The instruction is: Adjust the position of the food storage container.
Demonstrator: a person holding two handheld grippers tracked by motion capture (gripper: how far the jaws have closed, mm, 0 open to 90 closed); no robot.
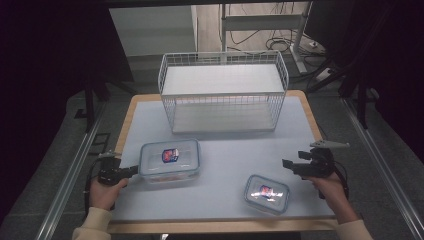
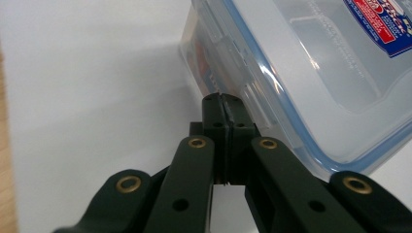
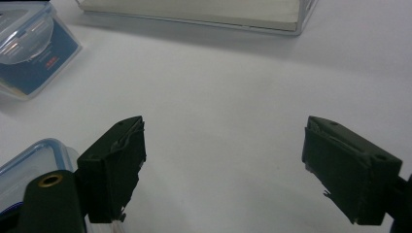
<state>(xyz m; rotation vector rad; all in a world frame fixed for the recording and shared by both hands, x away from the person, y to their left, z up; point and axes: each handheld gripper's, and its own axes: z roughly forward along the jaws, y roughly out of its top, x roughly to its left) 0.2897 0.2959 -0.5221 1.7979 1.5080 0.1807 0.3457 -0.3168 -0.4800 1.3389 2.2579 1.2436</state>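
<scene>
A large clear lidded container point(image 1: 169, 159) with a blue rim and a red-blue label sits on the table's left half. My left gripper point(image 1: 131, 171) is at its left side. In the left gripper view the gripper point(image 2: 223, 103) is shut, jaws pressed together, tips right against the container's side latch point(image 2: 232, 60). A smaller container of the same kind point(image 1: 266, 192) lies at the front right. My right gripper point(image 1: 290, 165) hovers just right of it and above it. In the right gripper view this gripper point(image 3: 223, 143) stands wide open over bare table, with the small container point(image 3: 29, 162) at its lower left.
A white wire basket point(image 1: 223, 92) with a white floor stands at the back centre of the pale blue table top point(image 1: 225, 155). The table's wooden edge point(image 1: 210, 226) runs along the front. Metal rails and dark floor flank both sides.
</scene>
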